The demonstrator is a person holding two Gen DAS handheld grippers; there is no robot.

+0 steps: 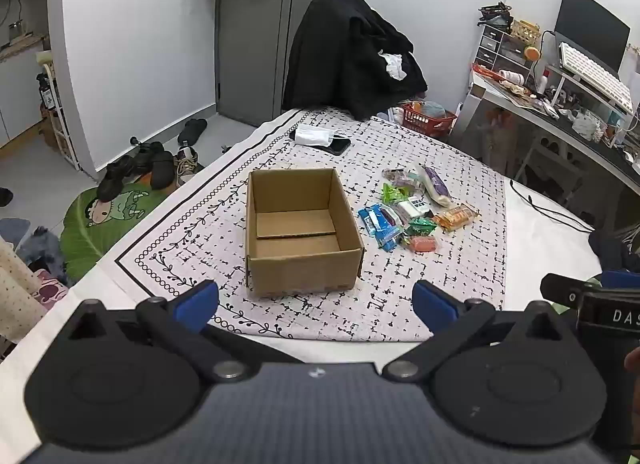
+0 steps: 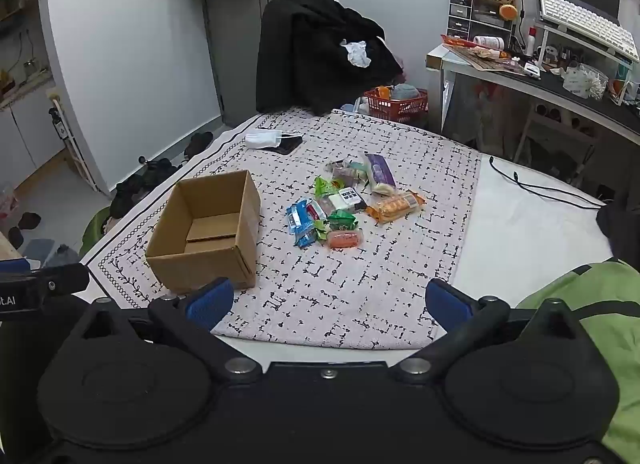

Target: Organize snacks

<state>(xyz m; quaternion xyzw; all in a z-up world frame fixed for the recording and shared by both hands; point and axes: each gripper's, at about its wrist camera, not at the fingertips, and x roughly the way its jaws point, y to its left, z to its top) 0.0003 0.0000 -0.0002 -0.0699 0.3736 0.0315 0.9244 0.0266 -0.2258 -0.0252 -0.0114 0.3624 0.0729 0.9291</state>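
The left claw (image 1: 316,300) hung over the near edge of the patterned cloth (image 1: 440,276), its blue-padded fingers spread wide with nothing between them. The right claw (image 2: 328,300) hovered likewise above the same cloth, released and gripping nothing, tilted down toward the spread.

An open cardboard box (image 1: 300,264) stood on the cloth, upright, its inside bare apart from the folded bottom flaps. In the left wrist view it sat almost straight ahead of the left claw; in the right wrist view the box (image 2: 208,264) lay to the left of centre, near the left finger of the right claw.

The snacks (image 1: 416,210) lay in a loose pile on the cloth just to the right of the box, apart from it. Among them were a blue wrapper (image 2: 302,224), a green packet (image 2: 341,219), a small orange-pink pack (image 2: 343,239), an orange biscuit pack (image 2: 394,206), a purple-and-white pouch (image 2: 378,172) and a white packet with a black label (image 2: 347,197). Several overlapped or touched.

Farther back on the cloth a white face mask (image 1: 314,134) rested partly on a dark phone (image 1: 340,145). A chair draped in black clothing (image 1: 352,56) stood behind, and a red basket (image 1: 428,120) sat on the floor beside it.
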